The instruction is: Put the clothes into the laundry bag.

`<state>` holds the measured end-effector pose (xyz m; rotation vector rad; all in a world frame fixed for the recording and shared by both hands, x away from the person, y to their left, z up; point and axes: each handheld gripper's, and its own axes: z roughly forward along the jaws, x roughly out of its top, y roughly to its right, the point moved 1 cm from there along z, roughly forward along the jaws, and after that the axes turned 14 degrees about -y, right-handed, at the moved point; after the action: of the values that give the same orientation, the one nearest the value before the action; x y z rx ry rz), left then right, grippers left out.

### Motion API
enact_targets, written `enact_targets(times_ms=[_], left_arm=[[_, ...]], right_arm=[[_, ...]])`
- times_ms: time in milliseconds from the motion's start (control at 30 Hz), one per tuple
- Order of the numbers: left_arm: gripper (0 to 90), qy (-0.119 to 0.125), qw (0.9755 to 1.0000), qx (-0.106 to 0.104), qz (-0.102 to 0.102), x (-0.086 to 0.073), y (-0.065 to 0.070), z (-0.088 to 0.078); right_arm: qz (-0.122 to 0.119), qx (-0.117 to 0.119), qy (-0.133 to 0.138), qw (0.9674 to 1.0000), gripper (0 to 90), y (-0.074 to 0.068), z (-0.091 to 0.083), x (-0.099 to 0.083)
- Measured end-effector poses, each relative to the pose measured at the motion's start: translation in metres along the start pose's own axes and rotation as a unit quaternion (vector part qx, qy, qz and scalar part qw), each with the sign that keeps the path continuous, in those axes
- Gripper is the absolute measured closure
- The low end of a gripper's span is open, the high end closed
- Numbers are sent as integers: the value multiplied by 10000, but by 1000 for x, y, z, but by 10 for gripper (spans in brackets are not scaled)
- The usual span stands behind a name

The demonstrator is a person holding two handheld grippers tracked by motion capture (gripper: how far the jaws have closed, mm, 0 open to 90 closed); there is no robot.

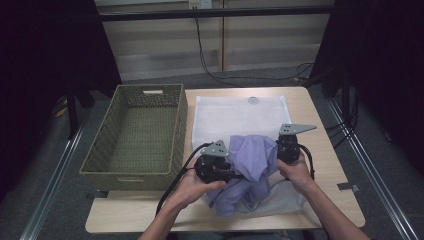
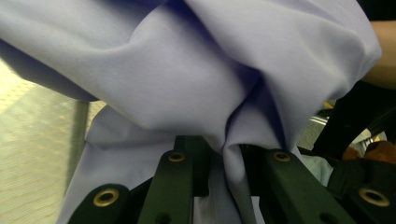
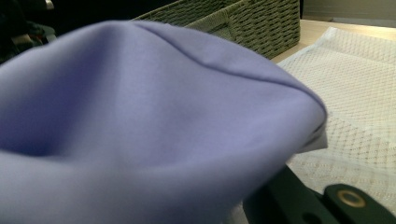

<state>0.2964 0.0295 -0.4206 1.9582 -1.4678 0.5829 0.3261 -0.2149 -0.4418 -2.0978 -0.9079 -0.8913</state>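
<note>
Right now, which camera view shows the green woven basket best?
The high view: the whole basket is seen from above, standing left of the white mesh sheet. The right gripper view gives just one woven corner behind the purple cloth. In the left gripper view I cannot make it out.

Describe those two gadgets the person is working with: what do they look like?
Each hand carries a chunky black tool, the left tool and the right tool. On top of each sits a grey three-cornered plate with small dark dots. A black cable trails from the left one. Close up, the jaws are flat black bars with brass-ringed holes. The forearms are bare, with no sleeves in sight.
</note>
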Motion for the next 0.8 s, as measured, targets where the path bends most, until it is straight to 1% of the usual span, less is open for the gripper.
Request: enact_targets(times_ms=[67,133,167,233,267,300,367,433,500,600,633,700,800], left_arm=[[790,-72,10000,11,11,0,0,6],[790,-134,9999,3,-47,-1,-2,10],[790,-120,9999,10,-118,-2,-4,14],[790,-186,9997,48,-140,-3,-7,17],[790,-166,9997,32,-184,-3,-8,20],[790,-215,9995,64,-206,-4,-10,21],[790,-194,9994,83,-290,-6,-12,27],[790,-316,9987,187,-348,-9,-16,34],[790,-357,9982,230,-415,-11,-18,39],[787,-382,9978,325,-438,-12,-21,44],[786,-351,9975,335,-513,-12,-22,46],[783,-352,9974,355,-525,-14,-24,48],[779,-431,9969,419,-516,-16,-25,54]], right_arm=[[-5,6,-4,10000,887,0,0,0],[3,12,-11,10000,887,0,0,0],[0,19,-7,10000,887,0,0,0],[-4,17,-10,10000,887,0,0,0],[3,15,-12,10000,887,-1,1,0],[2,11,-13,10000,887,0,1,0],[5,1,-24,10000,887,0,1,0],[4,0,-35,10000,887,0,1,0],[-4,9,-39,10000,887,-1,1,0],[-14,-1,-54,10000,887,-1,2,0],[-15,-2,-49,10000,887,-1,2,0],[-22,1,-31,10000,887,0,1,0],[20,-20,-23,10000,887,0,0,0]])
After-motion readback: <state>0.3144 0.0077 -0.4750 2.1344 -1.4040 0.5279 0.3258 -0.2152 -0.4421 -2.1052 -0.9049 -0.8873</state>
